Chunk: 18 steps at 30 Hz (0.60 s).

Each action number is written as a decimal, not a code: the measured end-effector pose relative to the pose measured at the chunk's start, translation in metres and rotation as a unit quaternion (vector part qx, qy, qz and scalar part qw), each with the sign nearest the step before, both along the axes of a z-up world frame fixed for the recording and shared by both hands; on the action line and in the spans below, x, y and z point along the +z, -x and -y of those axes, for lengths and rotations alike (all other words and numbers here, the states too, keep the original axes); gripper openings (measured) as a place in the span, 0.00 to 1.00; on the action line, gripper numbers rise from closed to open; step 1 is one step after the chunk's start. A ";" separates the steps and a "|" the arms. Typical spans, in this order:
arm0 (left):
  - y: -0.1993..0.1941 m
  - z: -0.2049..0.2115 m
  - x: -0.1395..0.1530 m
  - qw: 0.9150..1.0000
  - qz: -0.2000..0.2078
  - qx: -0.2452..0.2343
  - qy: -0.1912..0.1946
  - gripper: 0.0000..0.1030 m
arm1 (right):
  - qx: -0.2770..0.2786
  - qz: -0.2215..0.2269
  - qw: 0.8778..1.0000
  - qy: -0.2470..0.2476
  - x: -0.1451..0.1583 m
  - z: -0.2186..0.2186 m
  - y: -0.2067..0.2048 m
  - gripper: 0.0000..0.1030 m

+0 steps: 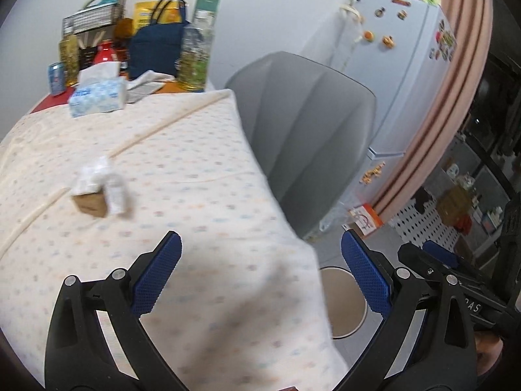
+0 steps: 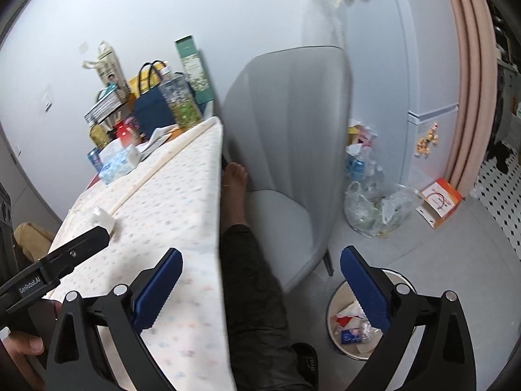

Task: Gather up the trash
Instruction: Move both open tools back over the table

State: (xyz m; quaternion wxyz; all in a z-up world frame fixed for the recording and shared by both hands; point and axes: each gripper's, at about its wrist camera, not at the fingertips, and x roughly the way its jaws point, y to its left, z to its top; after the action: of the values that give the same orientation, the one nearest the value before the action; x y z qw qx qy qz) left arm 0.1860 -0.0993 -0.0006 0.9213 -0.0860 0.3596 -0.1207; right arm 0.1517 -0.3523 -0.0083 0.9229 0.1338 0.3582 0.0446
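Left hand-held gripper [image 1: 260, 254]: I have it spread wide and empty, hanging over the near right corner of the desk [image 1: 208, 221].
Right hand-held gripper [image 2: 260, 270]: also wide apart with nothing in it, straddling the desk's right edge, one finger above the bin.
Trash on desk: a crumpled white wrapper [image 1: 99, 181] draped over a small brown box [image 1: 90, 203], toward the left edge, well ahead of my left fingers.
Handling: I judge the wrapper light, soft and crushable; the box looks like stiff, light card. I would pinch the box across its flat sides, catching the wrapper with it.
Bin [image 2: 335, 309]: round, on the floor right of the desk, already holding paper scraps, a blue packet and clear film.
Clear bag [image 2: 377, 208]: on the floor beyond the grey chair [image 2: 293, 169], stuffed with bottles and plastic.
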 end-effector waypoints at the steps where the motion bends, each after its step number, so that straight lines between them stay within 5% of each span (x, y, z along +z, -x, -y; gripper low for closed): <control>1: 0.001 -0.008 -0.001 1.000 -0.002 0.005 0.002 0.95 | 0.006 0.000 1.000 0.000 0.002 -0.009 -0.001 0.93; 18: 0.014 -0.132 -0.013 0.997 -0.010 0.071 0.040 0.94 | 0.093 -0.003 0.995 0.021 0.009 -0.125 -0.023 0.92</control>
State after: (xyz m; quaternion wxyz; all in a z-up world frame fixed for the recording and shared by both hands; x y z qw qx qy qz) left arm 0.1716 0.0324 -0.0140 0.9197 -0.1492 0.3566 -0.0686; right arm 0.1749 -0.2276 0.0011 0.9162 0.0806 0.3729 0.1224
